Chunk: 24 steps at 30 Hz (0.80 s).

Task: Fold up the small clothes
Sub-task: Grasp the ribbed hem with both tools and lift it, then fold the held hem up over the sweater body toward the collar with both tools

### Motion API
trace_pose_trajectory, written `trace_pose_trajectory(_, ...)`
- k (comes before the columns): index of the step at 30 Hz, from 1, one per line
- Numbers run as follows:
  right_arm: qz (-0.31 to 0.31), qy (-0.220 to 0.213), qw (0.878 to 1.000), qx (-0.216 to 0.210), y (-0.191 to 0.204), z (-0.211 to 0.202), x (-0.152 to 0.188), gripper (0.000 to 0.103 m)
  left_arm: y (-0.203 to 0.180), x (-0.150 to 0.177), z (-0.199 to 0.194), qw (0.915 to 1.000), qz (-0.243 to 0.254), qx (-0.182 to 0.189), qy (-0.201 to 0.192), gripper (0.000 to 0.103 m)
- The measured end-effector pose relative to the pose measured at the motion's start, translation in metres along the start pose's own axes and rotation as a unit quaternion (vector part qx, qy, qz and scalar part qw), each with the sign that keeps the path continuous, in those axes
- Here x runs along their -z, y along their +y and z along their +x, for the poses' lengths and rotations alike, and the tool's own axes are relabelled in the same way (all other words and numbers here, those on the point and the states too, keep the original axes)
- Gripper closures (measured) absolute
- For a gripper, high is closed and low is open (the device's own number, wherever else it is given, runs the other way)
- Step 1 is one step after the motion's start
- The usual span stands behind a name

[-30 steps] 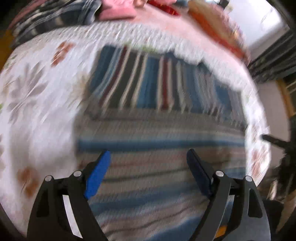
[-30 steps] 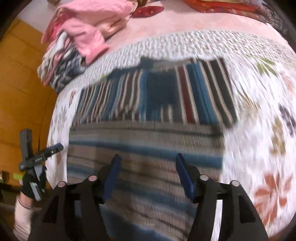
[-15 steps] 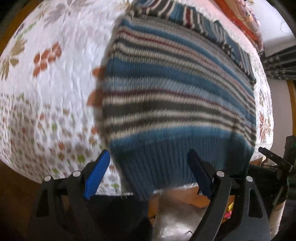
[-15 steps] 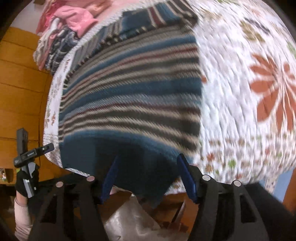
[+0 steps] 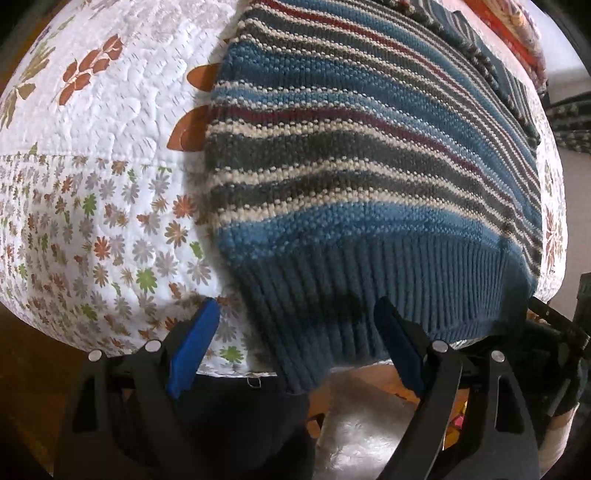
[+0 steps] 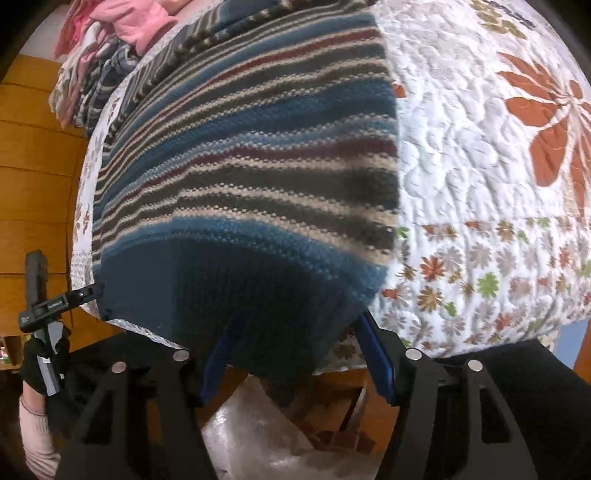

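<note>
A striped knit sweater [image 5: 369,155] in blue, grey, cream and maroon lies flat on a quilted bed; its dark blue ribbed hem [image 5: 354,306] hangs over the near edge. My left gripper [image 5: 299,347] is open, its blue pads either side of the hem's left part, fabric between them. In the right wrist view the sweater [image 6: 251,162] fills the middle, and its hem [image 6: 240,295] droops over the edge. My right gripper [image 6: 295,354] is open around the hem's right corner. The other gripper [image 6: 44,302] and a gloved hand show at far left.
The white floral quilt [image 5: 103,155] covers the bed and curves down at the near edge. A pile of pink and plaid clothes [image 6: 107,48] sits at the far end. Orange bedding [image 5: 517,22] lies far right. Wooden floor [image 6: 33,166] lies beside the bed.
Both grippers dropped back from above the sweater's middle to its near hem at the bed edge. They stay open, and the view has sharpened as motion slowed.
</note>
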State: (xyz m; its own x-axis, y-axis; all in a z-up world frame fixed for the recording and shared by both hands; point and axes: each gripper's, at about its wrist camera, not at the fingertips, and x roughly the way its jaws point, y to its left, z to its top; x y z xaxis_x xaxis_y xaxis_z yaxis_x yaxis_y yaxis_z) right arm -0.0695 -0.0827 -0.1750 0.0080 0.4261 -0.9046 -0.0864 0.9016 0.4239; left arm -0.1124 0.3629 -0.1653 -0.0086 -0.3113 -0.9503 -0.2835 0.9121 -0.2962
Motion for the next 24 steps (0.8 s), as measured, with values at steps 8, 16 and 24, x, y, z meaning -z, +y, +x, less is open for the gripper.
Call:
trace_pose_trajectory(8,0.008,0.0,1.0,-0.002,-0.006,0.004,-0.001,0.054,0.002,0.005,0.006,0.9973,-0.023,0.067,0.021,0.047)
trace_pose_trajectory(16,0.025,-0.011,0.998,-0.062,-0.015,-0.01,-0.001,0.093,0.007,0.007,-0.006,0.9915,-0.037,0.124,0.007,0.094)
trace_pose_trajectory(24,0.027,-0.054,0.989,-0.133,-0.009,-0.047,-0.011,0.093,-0.008,-0.003,-0.053,0.9771,-0.016,0.203,-0.063,0.094)
